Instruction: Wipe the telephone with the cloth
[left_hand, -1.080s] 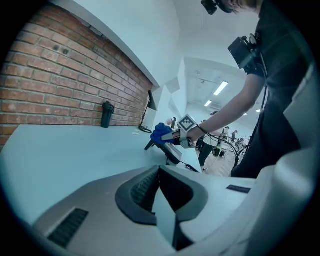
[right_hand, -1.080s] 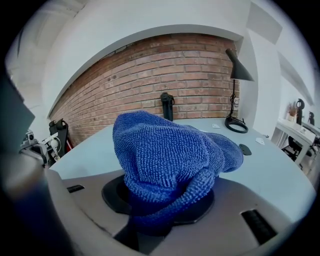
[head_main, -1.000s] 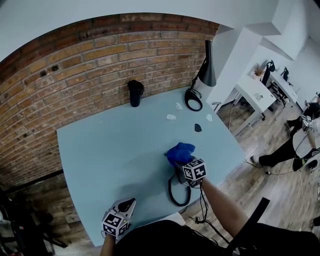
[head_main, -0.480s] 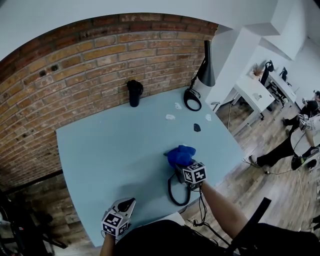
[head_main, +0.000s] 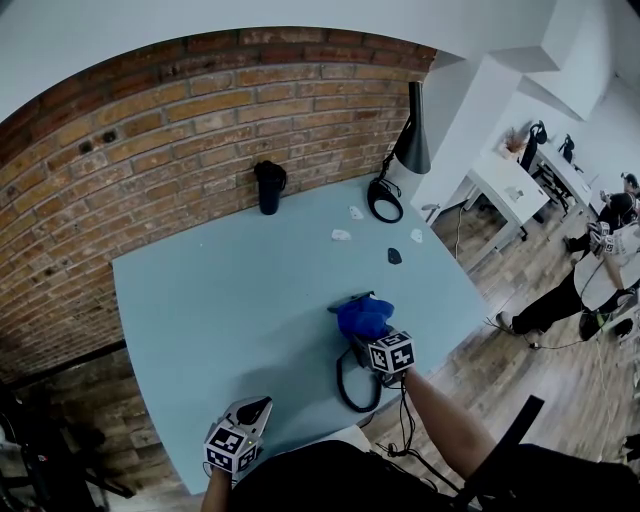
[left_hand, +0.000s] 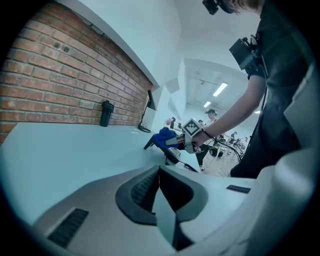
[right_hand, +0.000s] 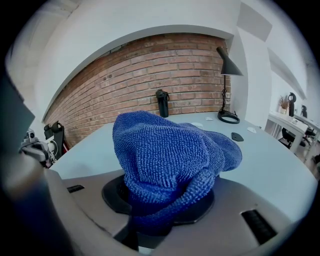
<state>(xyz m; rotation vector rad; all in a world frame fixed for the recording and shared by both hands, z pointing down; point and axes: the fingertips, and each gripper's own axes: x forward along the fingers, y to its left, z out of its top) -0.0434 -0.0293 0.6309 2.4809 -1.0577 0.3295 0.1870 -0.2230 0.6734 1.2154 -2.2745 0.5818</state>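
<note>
Your right gripper (head_main: 376, 340) is clamped on the bunched blue terry cloth (right_hand: 170, 155), its jaws closed around the lower folds while the rest of the fabric mounds up over them. That cloth sits on top of the black corded telephone (left_hand: 171, 156), covering most of it; only a dark edge of the telephone sticks out on the far side of the cloth, and its black looped cord (head_main: 343, 385) trails off the telephone's near side, towards you. The telephone stands on the pale blue rectangular table (head_main: 220, 300), close to the table's right-hand edge. Your left gripper (left_hand: 160, 170) is well apart from the telephone, to its left and nearer to you, low over the table's near edge, with its jaws brought together and nothing between them. Beyond the telephone, against the red brick wall (head_main: 150, 130), stands a black cylindrical tumbler (head_main: 270, 187). Farther from you than the telephone and a little to its right rises a black desk lamp with a cone shade (head_main: 413, 135) on a round ring base. Between that lamp and the telephone lie a few small white scraps (head_main: 342, 235) and one small dark flat piece (head_main: 394, 256).
</note>
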